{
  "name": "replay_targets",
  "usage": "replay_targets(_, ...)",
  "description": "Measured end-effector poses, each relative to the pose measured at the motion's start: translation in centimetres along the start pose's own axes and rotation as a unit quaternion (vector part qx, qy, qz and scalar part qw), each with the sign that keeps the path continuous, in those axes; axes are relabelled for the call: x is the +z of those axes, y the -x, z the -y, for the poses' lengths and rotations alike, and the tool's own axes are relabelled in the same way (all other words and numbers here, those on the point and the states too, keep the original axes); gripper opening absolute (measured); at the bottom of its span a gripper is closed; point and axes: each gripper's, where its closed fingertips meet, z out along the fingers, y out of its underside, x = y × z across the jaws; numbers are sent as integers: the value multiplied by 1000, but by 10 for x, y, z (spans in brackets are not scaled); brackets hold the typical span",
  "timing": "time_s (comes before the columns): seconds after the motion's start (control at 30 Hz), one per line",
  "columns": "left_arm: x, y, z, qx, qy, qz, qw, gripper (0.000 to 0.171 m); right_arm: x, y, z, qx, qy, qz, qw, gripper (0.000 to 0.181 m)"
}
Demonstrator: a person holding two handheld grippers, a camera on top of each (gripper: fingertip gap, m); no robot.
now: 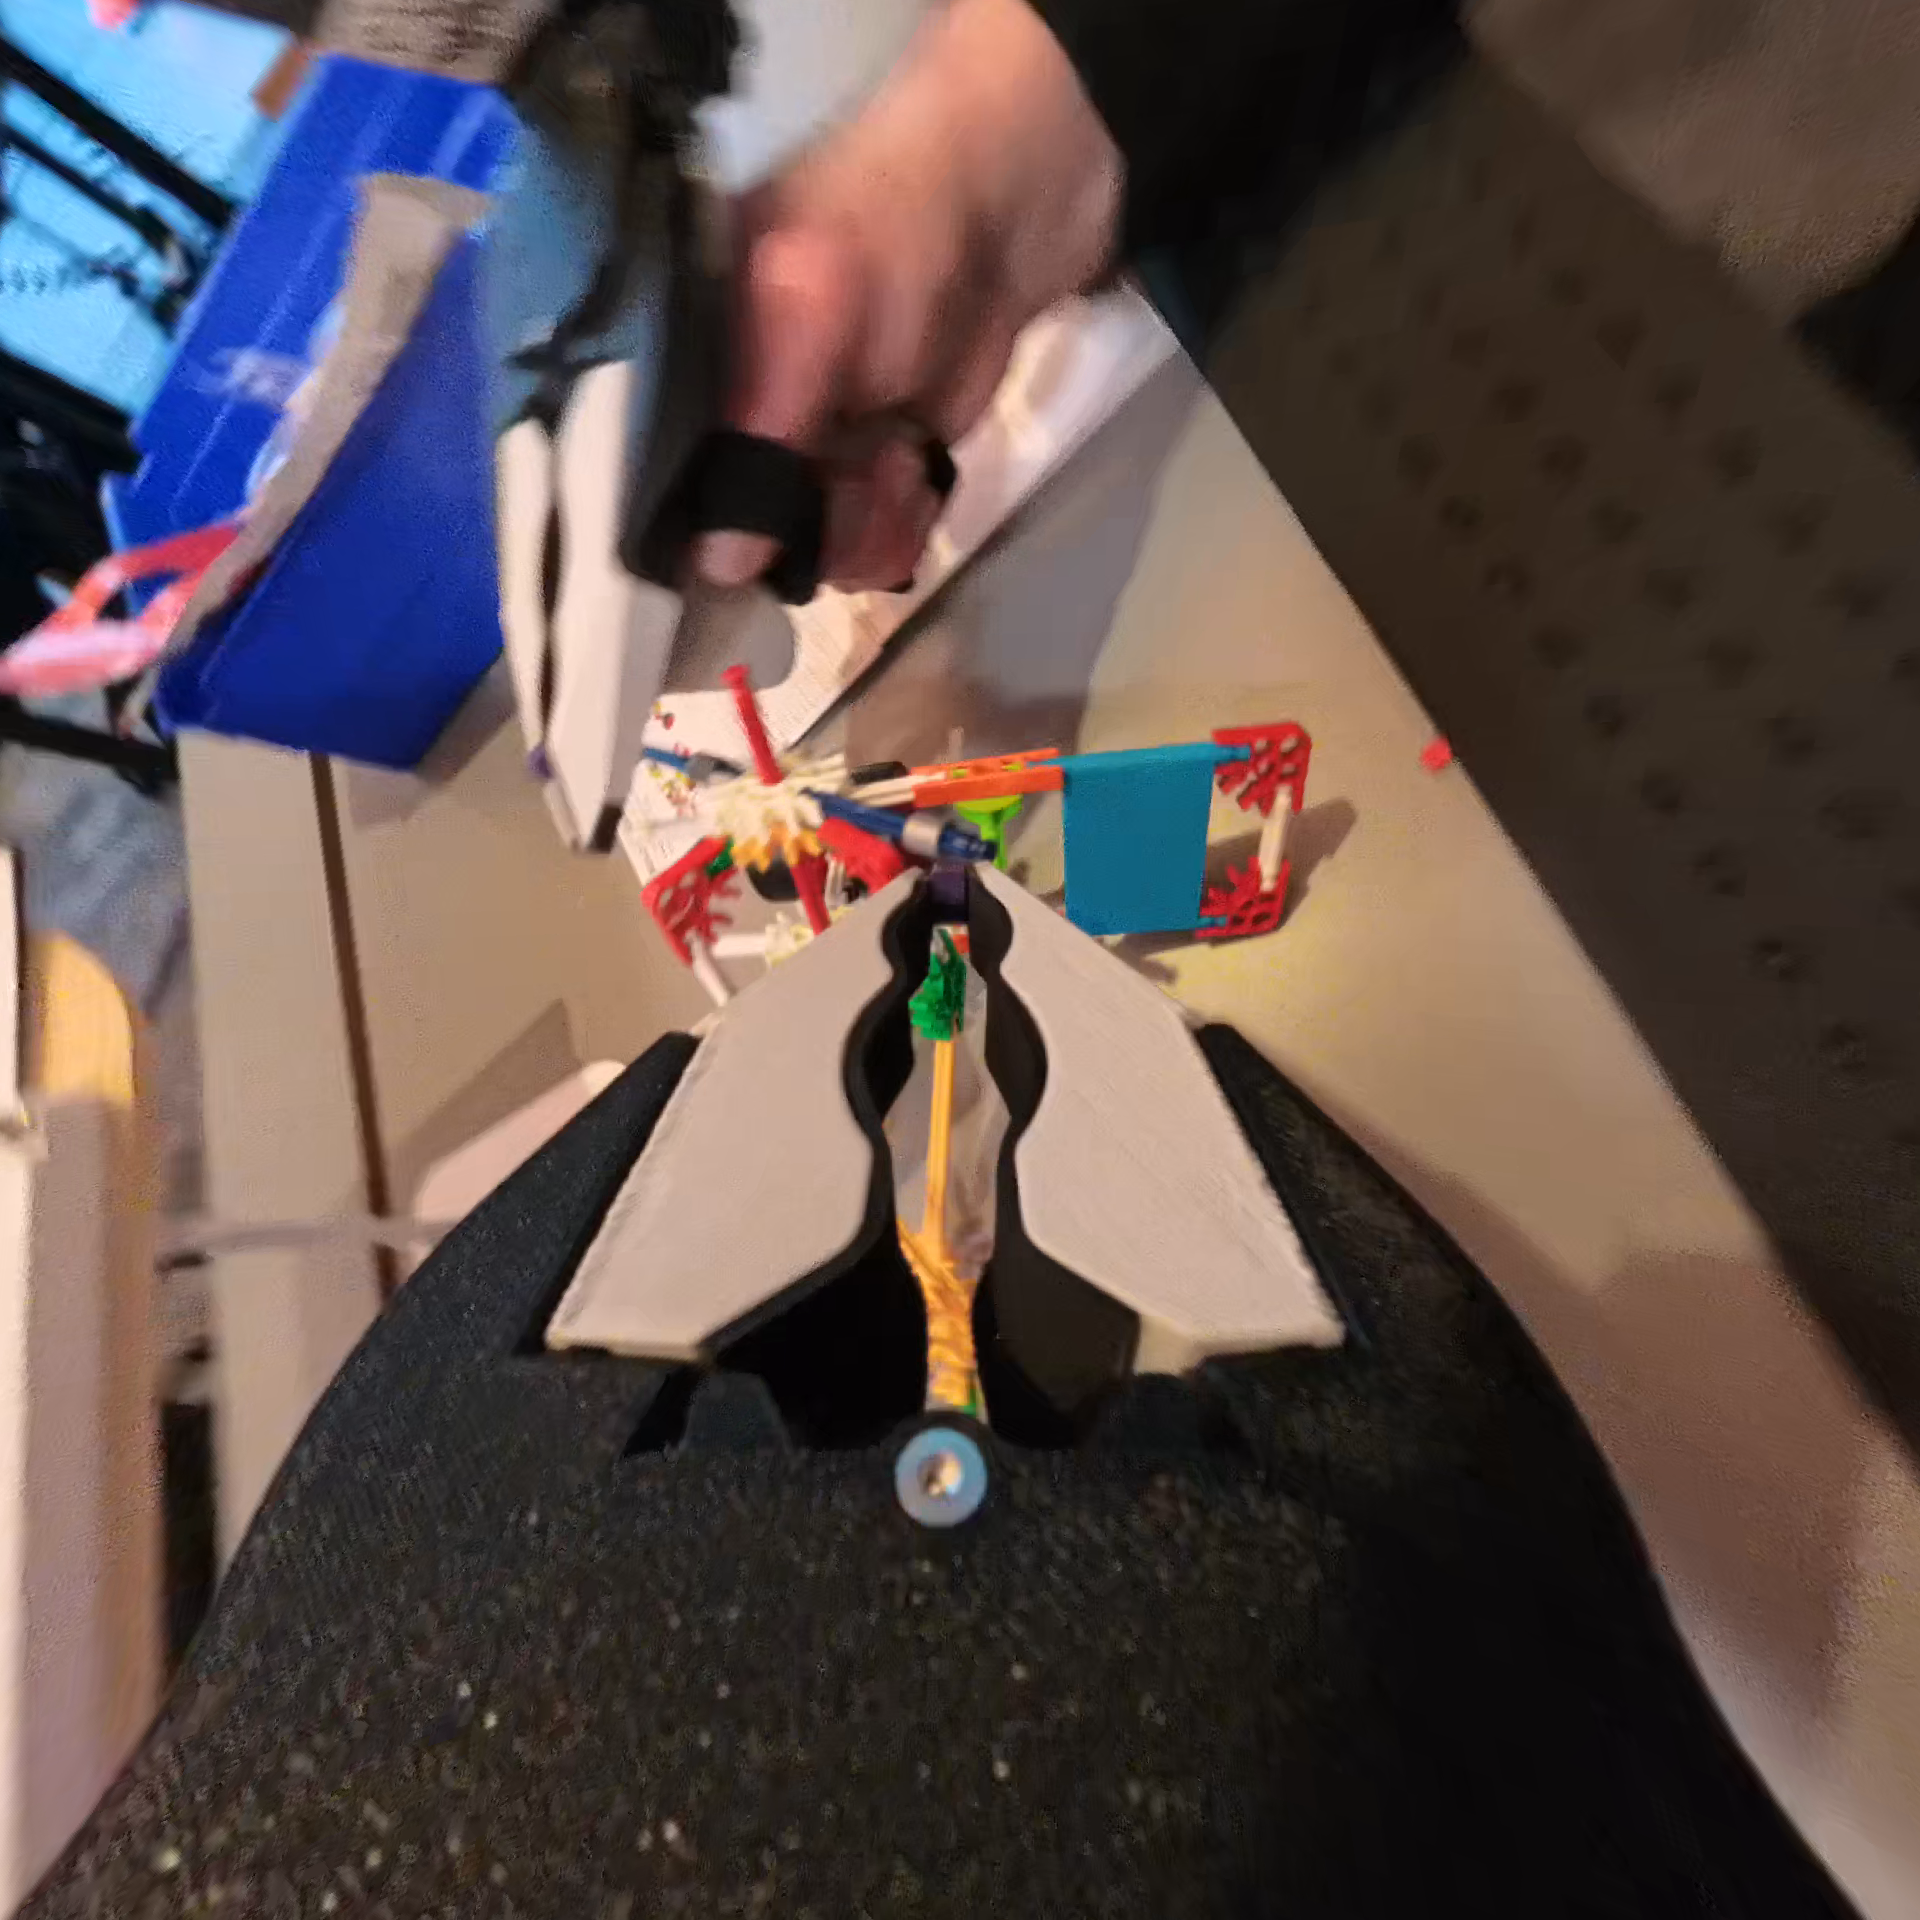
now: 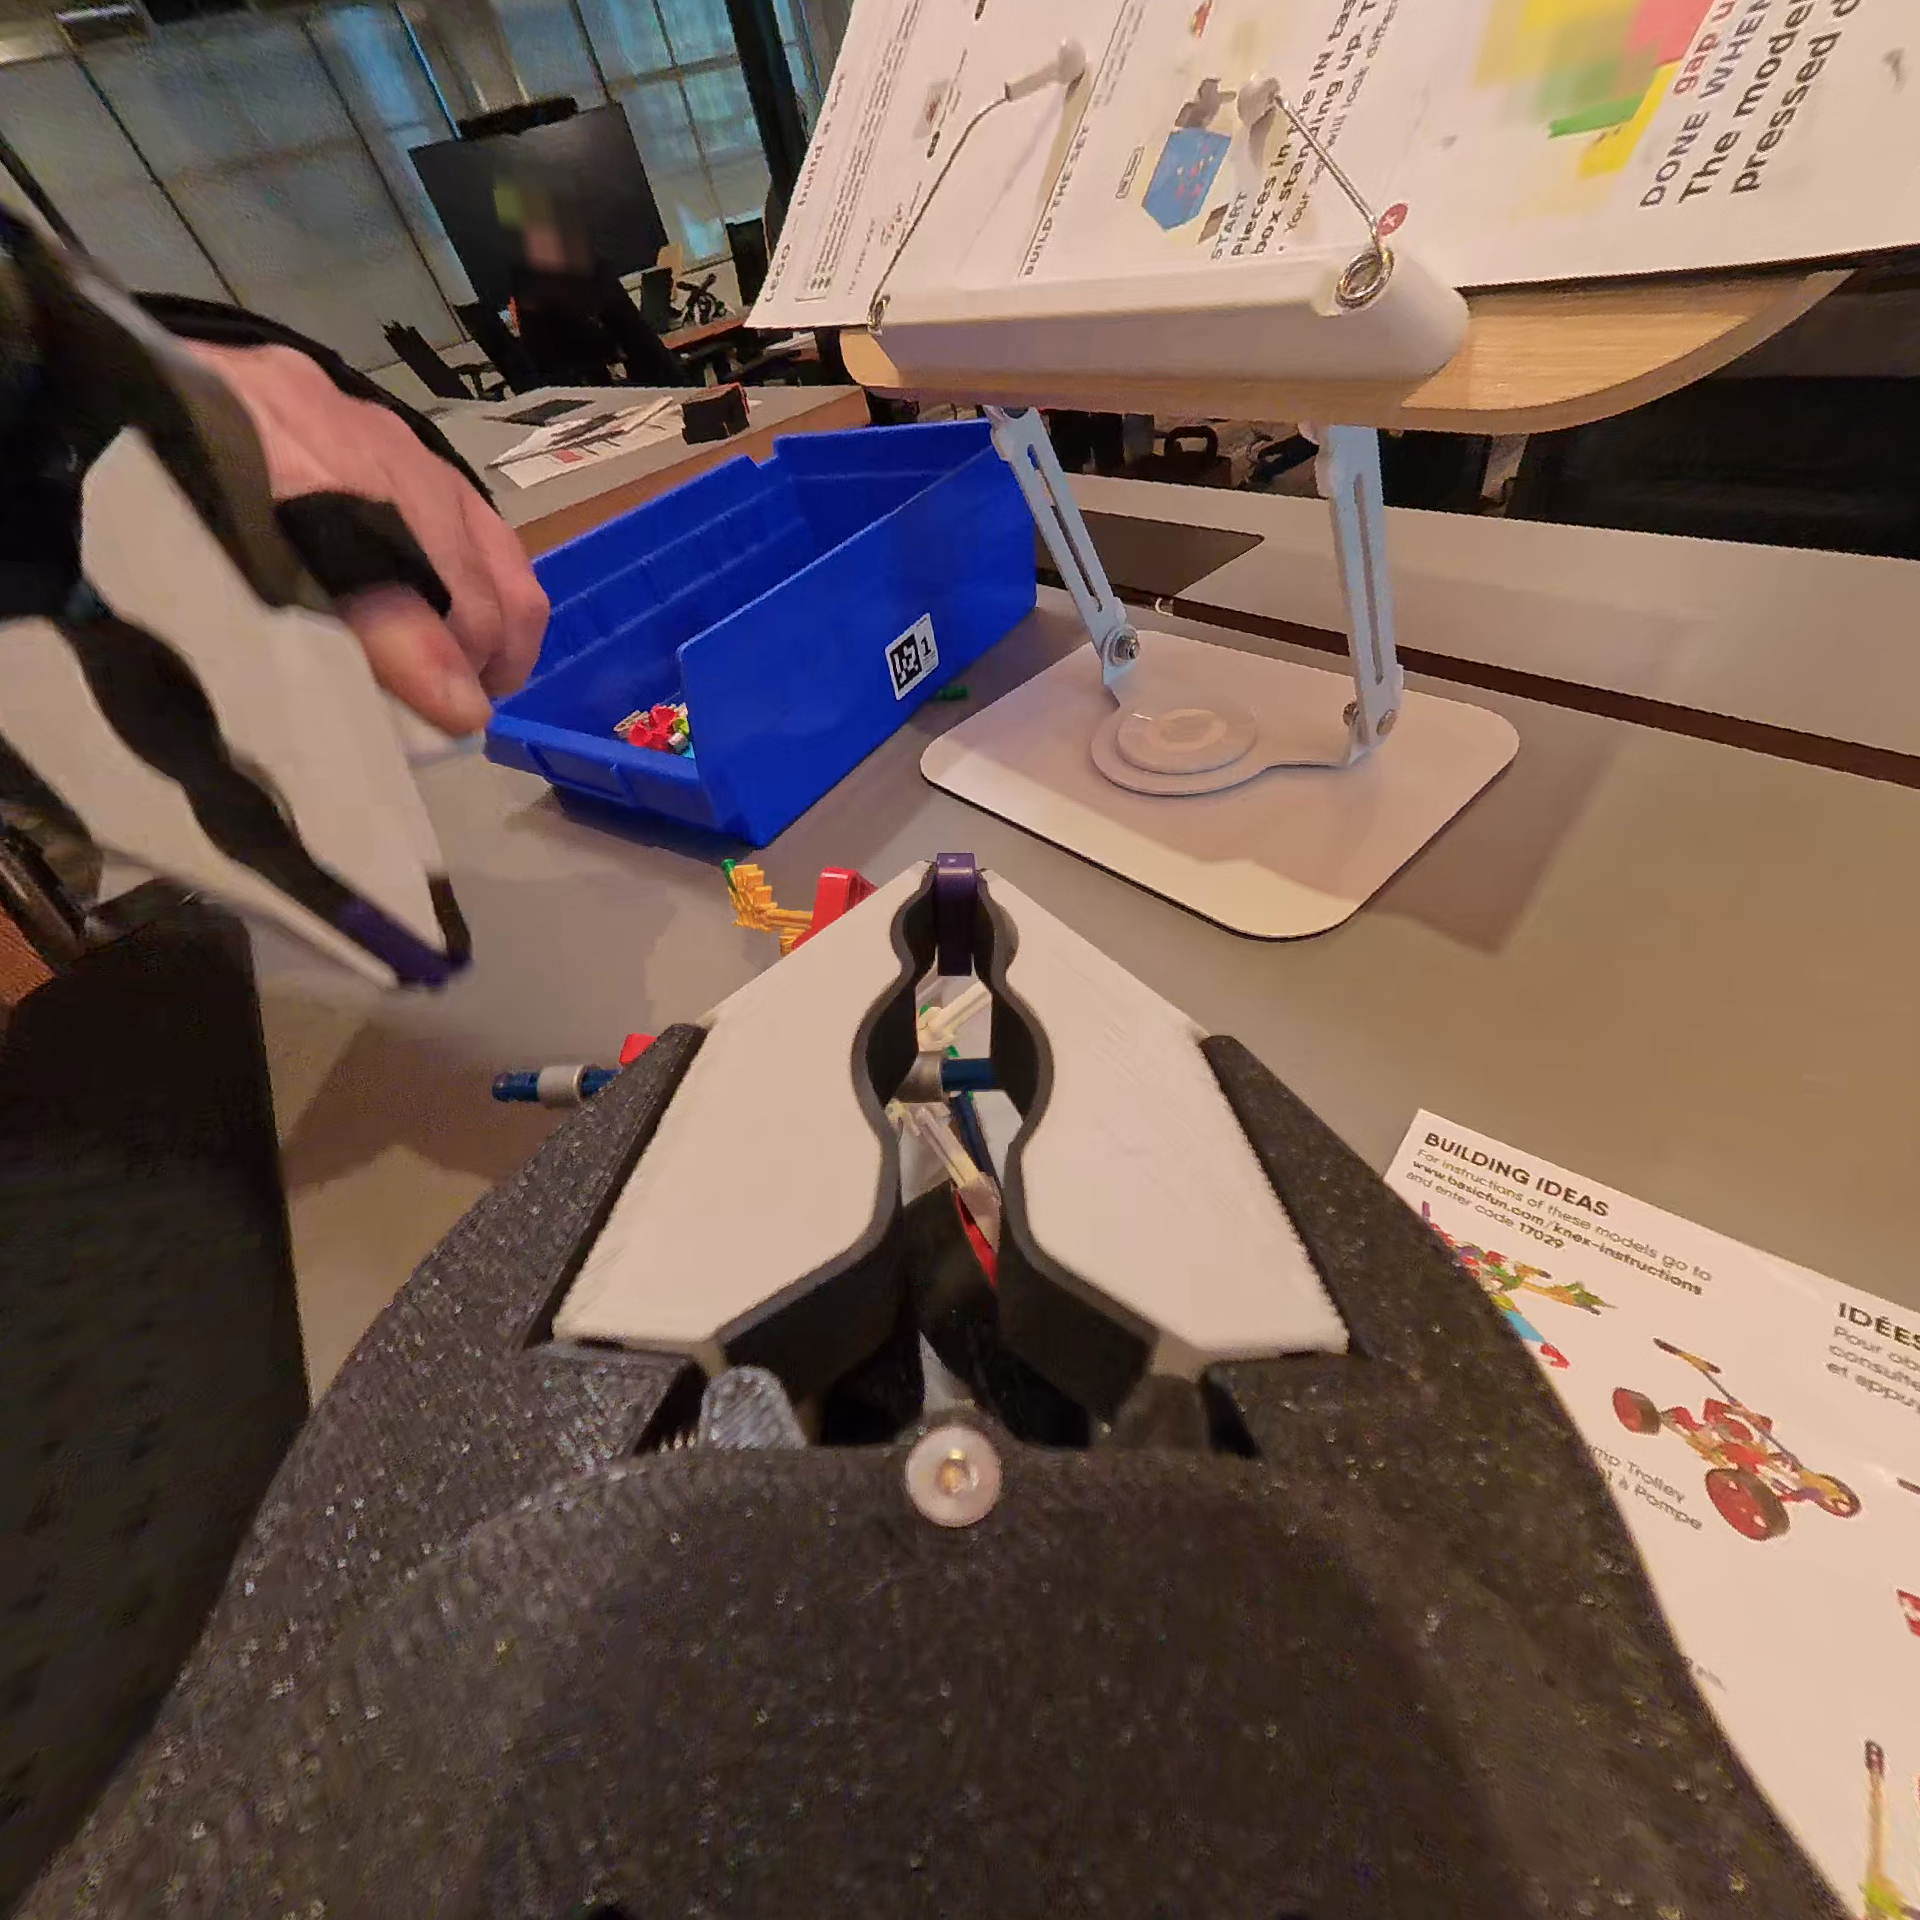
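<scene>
Grey tabletop [image 2: 1558, 935] carries a blue bin [image 2: 790, 644] and a white document stand [image 2: 1226, 769]. My left gripper [image 1: 948, 883] pinches a purple piece at its tips, against the rod-and-connector model [image 1: 977, 831] (apparently to steady it). My right gripper [image 2: 954, 883] likewise clamps a purple piece, angled down over the model's rods.

Your left gripper [image 1: 951, 883] shows pale grey wedge fingers [image 1: 769, 1122] lined with wavy black pads, seated in a speckled black housing with one silver screw [image 1: 938, 1473] at its centre. Your right gripper [image 2: 954, 883] is built the same, screw [image 2: 953, 1475] included. A black strap loops your right hand [image 1: 894, 312], and the sleeve above it is dark.
</scene>
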Motion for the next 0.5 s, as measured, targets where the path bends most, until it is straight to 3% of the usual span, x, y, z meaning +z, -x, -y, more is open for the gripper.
replay_targets(0.07,-21,7,-7,-81,-27,9,996,4,2,1,-3,-6,7,2,1000,3)
replay_targets(0.13,-40,13,-26,-105,-16,41,994,4,4,2,-5,-14,12,1,1000,3)
replay_targets(0.23,-80,26,-83,-118,82,114,983,4,1,5,-2,-26,7,-2,1000,3)
replay_targets(0.3,-114,35,-128,-142,151,159,965,4,-1,5,0,-36,5,-11,999,3)
replay_targets(0.4,-158,47,-174,-198,204,218,934,5,-3,8,5,-52,5,-18,998,4)
replay_targets(0.43,-168,46,-196,-218,245,230,916,25,-4,9,8,-59,4,-21,998,4)
replay_targets(0.47,-174,43,-216,-237,286,231,899,57,-5,10,11,-69,2,-26,997,4)
replay_targets(0.5,-181,47,-227,-228,311,254,887,66,-7,13,14,-80,1,-29,996,4)
